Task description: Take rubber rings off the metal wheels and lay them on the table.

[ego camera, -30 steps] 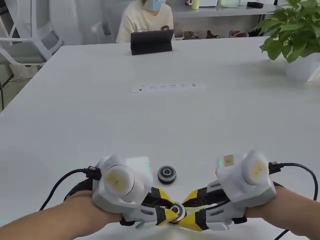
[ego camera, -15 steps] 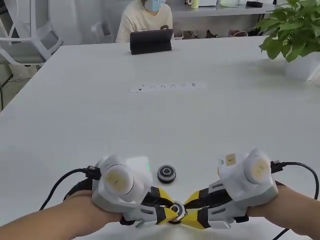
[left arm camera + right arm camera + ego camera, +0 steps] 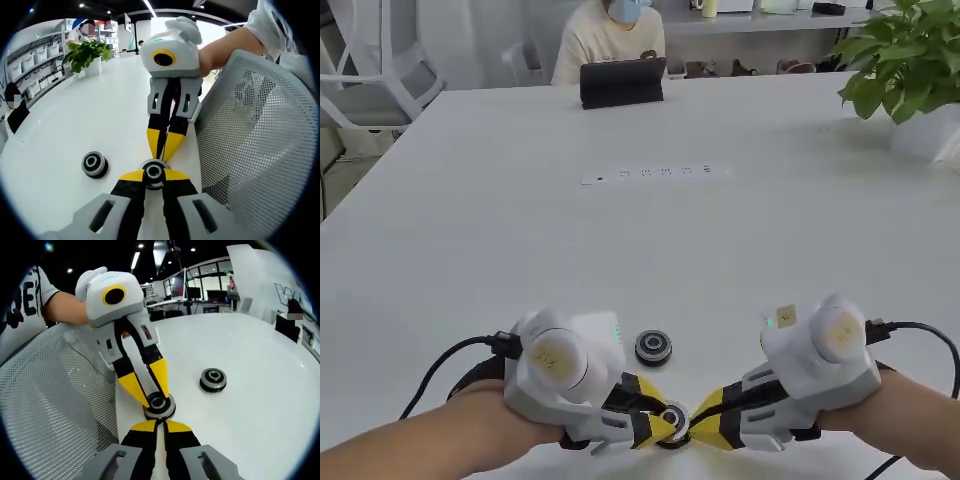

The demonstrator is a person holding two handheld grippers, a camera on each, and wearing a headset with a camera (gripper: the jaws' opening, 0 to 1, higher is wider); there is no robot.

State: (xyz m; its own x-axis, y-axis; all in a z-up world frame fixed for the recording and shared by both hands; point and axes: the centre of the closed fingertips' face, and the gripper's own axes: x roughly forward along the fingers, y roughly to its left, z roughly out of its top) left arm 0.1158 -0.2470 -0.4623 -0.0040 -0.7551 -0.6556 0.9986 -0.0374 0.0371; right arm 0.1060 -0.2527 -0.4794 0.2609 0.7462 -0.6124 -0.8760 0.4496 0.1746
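I see two small metal wheels, each a silvery hub with a black rubber ring on it. The free wheel (image 3: 653, 348) (image 3: 95, 163) (image 3: 213, 379) lies flat on the white worktop (image 3: 640, 250). Just beside it, nearer me, the held wheel (image 3: 671, 418) (image 3: 153, 172) (image 3: 159, 405) sits between the left hand-held gripper's (image 3: 153, 176) yellow tips.

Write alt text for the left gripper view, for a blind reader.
The left gripper clamps a metal wheel between its yellow-tipped jaws on a white table, while the right gripper reaches in from the top, its nearly closed tips pinching the wheel's rim. A second wheel lies to the left; a mesh chair back is at right.
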